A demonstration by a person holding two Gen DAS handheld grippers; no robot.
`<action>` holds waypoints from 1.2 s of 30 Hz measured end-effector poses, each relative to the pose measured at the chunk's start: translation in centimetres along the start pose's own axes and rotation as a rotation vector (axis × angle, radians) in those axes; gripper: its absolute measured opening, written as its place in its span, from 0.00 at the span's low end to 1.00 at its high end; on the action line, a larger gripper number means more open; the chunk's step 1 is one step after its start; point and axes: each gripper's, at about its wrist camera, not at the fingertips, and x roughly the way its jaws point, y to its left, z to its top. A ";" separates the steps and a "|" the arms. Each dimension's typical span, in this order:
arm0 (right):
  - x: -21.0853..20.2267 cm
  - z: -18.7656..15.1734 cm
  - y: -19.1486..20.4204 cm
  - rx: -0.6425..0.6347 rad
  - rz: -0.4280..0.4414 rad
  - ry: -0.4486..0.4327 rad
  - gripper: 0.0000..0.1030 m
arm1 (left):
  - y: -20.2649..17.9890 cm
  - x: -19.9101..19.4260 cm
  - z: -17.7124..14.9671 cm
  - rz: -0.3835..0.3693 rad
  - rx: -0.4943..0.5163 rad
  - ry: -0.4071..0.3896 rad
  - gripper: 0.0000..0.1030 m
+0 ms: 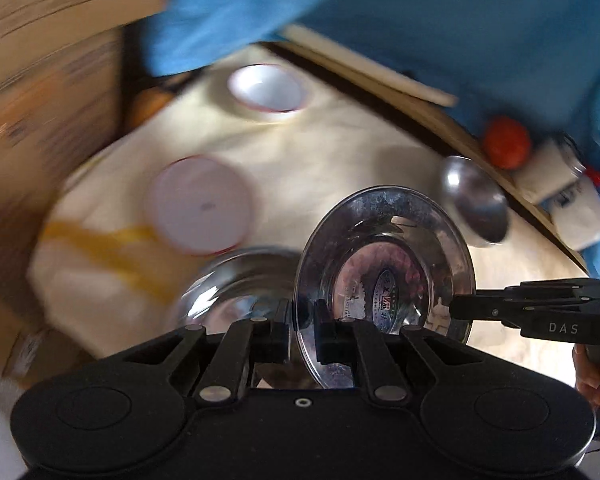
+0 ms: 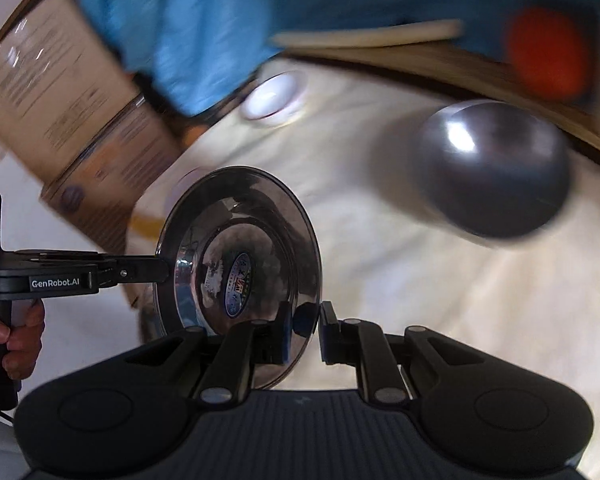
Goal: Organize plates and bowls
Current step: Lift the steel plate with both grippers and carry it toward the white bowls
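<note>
A shiny steel plate [image 1: 384,264] with a label in its middle is held on edge above the cream cloth; it also shows in the right wrist view [image 2: 240,252]. My left gripper [image 1: 302,328] is shut on its rim. My right gripper [image 2: 305,330] is shut on the opposite rim and shows in the left wrist view [image 1: 460,306]. A second steel plate [image 1: 236,284] lies below on the left. A steel bowl [image 2: 496,168] lies upside down at the right. A white red-rimmed plate [image 1: 200,204] and a white red-rimmed bowl [image 1: 268,88] sit farther back.
Cardboard boxes [image 1: 40,92] stand at the left. A blue cloth [image 1: 420,20] hangs across the back over a wooden board [image 1: 380,72]. A red ball [image 1: 506,142] and a white bottle [image 1: 568,196] sit at the right. An orange fruit [image 1: 150,104] lies by the boxes.
</note>
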 end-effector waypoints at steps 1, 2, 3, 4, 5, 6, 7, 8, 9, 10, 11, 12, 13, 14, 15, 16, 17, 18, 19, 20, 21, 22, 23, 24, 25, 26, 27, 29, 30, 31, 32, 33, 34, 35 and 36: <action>0.7 0.3 0.6 -0.021 0.012 0.018 0.15 | 0.7 -0.2 -0.4 0.013 -0.019 -0.001 0.10; 1.4 0.5 1.3 -0.044 0.026 0.037 0.15 | 1.5 -0.4 -0.8 0.027 -0.039 0.000 0.10; 2.1 0.7 1.8 -0.064 0.037 0.057 0.15 | 2.3 -0.5 -1.1 0.039 -0.062 0.002 0.10; 2.3 0.7 2.1 -0.077 0.044 0.070 0.15 | 3.0 -0.6 -1.5 0.048 -0.085 0.004 0.10; 2.9 0.8 2.5 -0.090 0.052 0.088 0.15 | 3.6 -0.7 -1.8 0.054 -0.102 0.007 0.10; 3.5 1.0 2.8 -0.098 0.058 0.105 0.15 | 4.0 -0.8 -2.1 0.060 -0.118 0.008 0.10; 4.0 1.2 3.3 -0.105 0.062 0.118 0.15 | 4.5 -0.8 -2.4 0.066 -0.133 0.010 0.10; 4.3 1.3 3.5 -0.113 0.062 0.129 0.15 | 4.8 -0.8 -2.6 0.070 -0.143 0.012 0.10; 4.7 1.4 3.7 -0.121 0.062 0.139 0.15 | 5.1 -0.7 -2.7 0.075 -0.151 0.016 0.10; 5.0 1.5 3.9 -0.127 0.062 0.150 0.15 | 5.3 -0.7 -2.9 0.078 -0.156 0.020 0.10; 5.1 1.5 3.8 -0.131 0.062 0.158 0.15 | 5.6 -0.6 -2.9 0.082 -0.158 0.027 0.11; 5.4 1.7 3.8 -0.134 0.063 0.169 0.15 | 5.6 -0.5 -3.0 0.086 -0.158 0.036 0.11; 5.7 1.7 3.9 -0.136 0.063 0.176 0.15 | 5.6 -0.3 -3.0 0.092 -0.155 0.045 0.11; 5.8 1.8 3.9 -0.137 0.063 0.183 0.15 | 5.7 -0.2 -3.0 0.098 -0.149 0.053 0.11; 5.9 1.8 3.9 -0.137 0.062 0.190 0.15 | 5.8 0.0 -2.9 0.100 -0.144 0.060 0.11; 5.9 1.9 3.7 -0.136 0.059 0.196 0.15 | 5.8 0.1 -2.9 0.100 -0.142 0.067 0.11; 6.1 2.0 3.6 -0.133 0.056 0.200 0.15 | 5.9 0.3 -2.8 0.097 -0.138 0.074 0.11; 6.2 2.0 3.5 -0.128 0.054 0.205 0.15 | 6.0 0.4 -2.8 0.095 -0.135 0.079 0.11; 6.3 2.1 3.4 -0.123 0.053 0.209 0.15 | 6.0 0.5 -2.7 0.095 -0.130 0.085 0.11; 6.4 2.1 3.2 -0.118 0.052 0.215 0.15 | 5.9 0.7 -2.7 0.097 -0.123 0.091 0.11; 6.5 2.0 3.2 -0.113 0.050 0.217 0.16 | 5.8 0.8 -2.6 0.099 -0.116 0.096 0.11; 6.5 2.0 3.2 -0.109 0.051 0.218 0.16 | 5.7 0.9 -2.5 0.103 -0.108 0.099 0.11; 6.5 2.1 3.2 -0.108 0.050 0.219 0.16 | 5.7 0.9 -2.4 0.106 -0.103 0.100 0.11; 6.5 2.1 3.2 -0.109 0.049 0.221 0.16 | 5.7 1.0 -2.3 0.108 -0.100 0.103 0.11; 6.5 2.2 3.2 -0.108 0.047 0.222 0.17 | 5.6 1.0 -2.2 0.111 -0.100 0.105 0.11; 6.5 2.2 3.3 -0.111 0.044 0.224 0.18 | 5.6 1.1 -2.1 0.113 -0.096 0.107 0.11; 6.6 2.2 3.4 -0.116 0.041 0.225 0.18 | 5.5 1.1 -2.1 0.117 -0.091 0.109 0.11; 6.6 2.3 3.6 -0.128 0.036 0.230 0.20 | 5.4 1.1 -2.1 0.122 -0.087 0.113 0.11; 6.6 2.4 3.7 -0.134 0.034 0.232 0.20 | 5.4 1.1 -2.1 0.125 -0.086 0.116 0.11; 6.7 2.4 3.8 -0.139 0.032 0.234 0.21 | 5.3 1.1 -2.1 0.128 -0.086 0.119 0.11; 6.7 2.4 3.9 -0.144 0.031 0.237 0.21 | 5.3 1.0 -2.1 0.132 -0.085 0.122 0.11; 6.8 2.4 4.0 -0.147 0.030 0.242 0.21 | 5.3 1.0 -2.1 0.137 -0.085 0.126 0.12; 7.0 2.4 4.1 -0.153 0.029 0.248 0.21 | 5.3 1.0 -2.1 0.141 -0.085 0.128 0.12; 7.1 2.4 4.2 -0.160 0.027 0.252 0.21 | 5.3 1.0 -2.2 0.144 -0.085 0.131 0.12; 7.2 2.4 4.3 -0.165 0.025 0.258 0.22 | 5.4 1.1 -2.2 0.146 -0.086 0.136 0.12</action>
